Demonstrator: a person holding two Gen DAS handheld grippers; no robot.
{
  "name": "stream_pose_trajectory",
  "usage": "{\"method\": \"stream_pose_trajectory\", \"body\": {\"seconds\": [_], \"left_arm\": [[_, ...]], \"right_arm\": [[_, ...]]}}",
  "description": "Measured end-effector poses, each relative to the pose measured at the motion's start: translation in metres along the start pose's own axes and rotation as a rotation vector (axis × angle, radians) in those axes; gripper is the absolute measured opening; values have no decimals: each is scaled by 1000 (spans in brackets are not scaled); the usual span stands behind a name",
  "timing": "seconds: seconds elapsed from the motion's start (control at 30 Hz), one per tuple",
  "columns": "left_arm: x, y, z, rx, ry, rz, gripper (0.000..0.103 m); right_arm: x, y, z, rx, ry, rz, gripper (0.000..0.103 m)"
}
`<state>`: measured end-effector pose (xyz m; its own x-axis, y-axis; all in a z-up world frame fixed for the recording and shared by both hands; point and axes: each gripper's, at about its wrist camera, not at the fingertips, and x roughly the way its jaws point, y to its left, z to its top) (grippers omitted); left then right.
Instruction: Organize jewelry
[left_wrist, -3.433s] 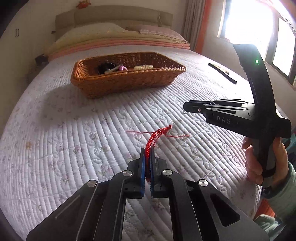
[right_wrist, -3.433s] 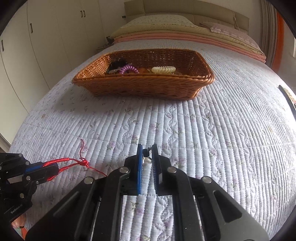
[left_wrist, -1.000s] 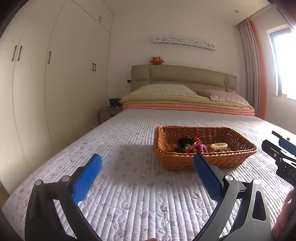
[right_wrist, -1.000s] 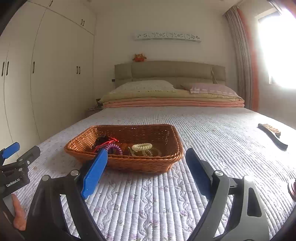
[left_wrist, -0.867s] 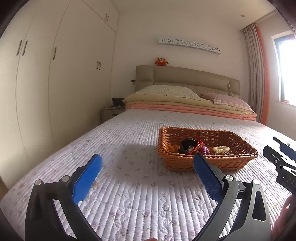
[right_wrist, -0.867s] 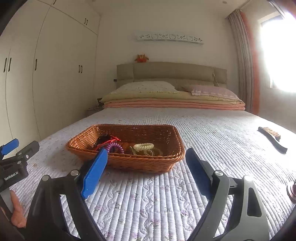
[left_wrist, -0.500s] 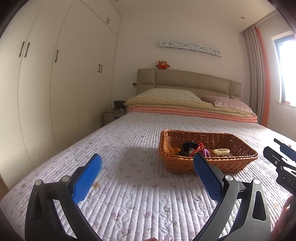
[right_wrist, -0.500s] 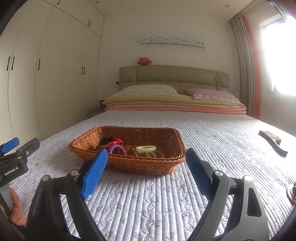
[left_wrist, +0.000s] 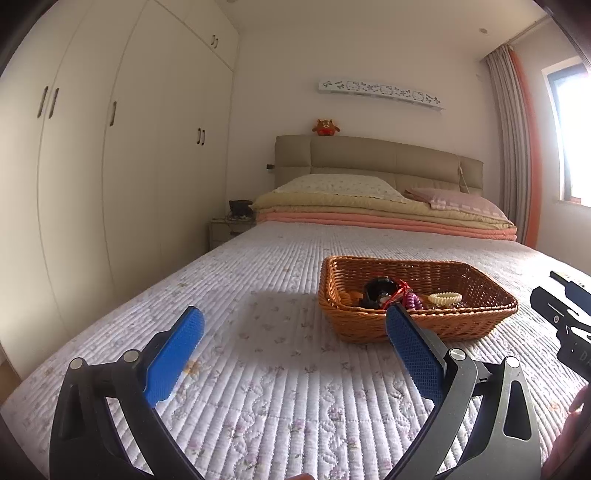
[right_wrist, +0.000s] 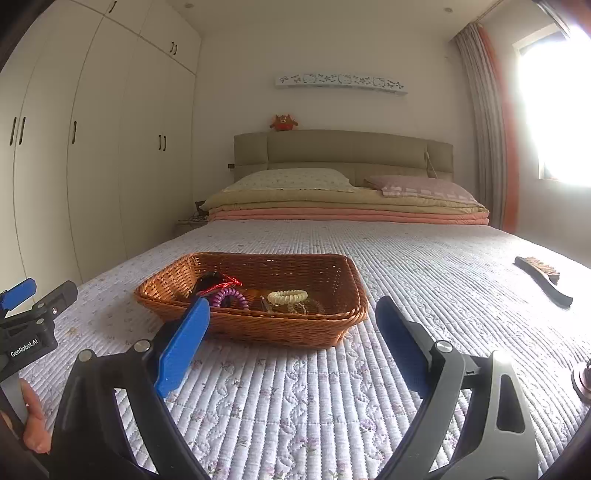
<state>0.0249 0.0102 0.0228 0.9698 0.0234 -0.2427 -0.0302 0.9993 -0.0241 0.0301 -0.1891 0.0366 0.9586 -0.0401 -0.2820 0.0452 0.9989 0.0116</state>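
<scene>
Ahead of both sets of fingers, the wicker basket (right_wrist: 255, 317) sat on the quilt (right_wrist: 314, 398), holding the red cord bracelet (right_wrist: 221, 286), purple coil tie (right_wrist: 229, 297) and cream coil tie (right_wrist: 288, 295). The left gripper (left_wrist: 291, 350) and right gripper (right_wrist: 291, 343) were spread wide, gripping nothing. Probable risk: a further reach into the crowded basket could snag the bracelet's loose cord and drag neighbouring pieces out. A brush (right_wrist: 543, 280) lay well right of the right fingers.
</scene>
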Motion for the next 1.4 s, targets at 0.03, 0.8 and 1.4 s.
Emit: {"method": "stream_pose_trajectory", "body": {"seconds": [0.03,0.8,1.4], "left_arm": [[0,0,0,2,-1,0,96],[5,-1,-1,4,23,-14,96],[7,-7,-2,23,40,-28,96]], "right_arm": [[0,0,0,0,-1,0,87],[2,-1,0,11,14,0,87],[4,1,-1,5,23,0,87]]}}
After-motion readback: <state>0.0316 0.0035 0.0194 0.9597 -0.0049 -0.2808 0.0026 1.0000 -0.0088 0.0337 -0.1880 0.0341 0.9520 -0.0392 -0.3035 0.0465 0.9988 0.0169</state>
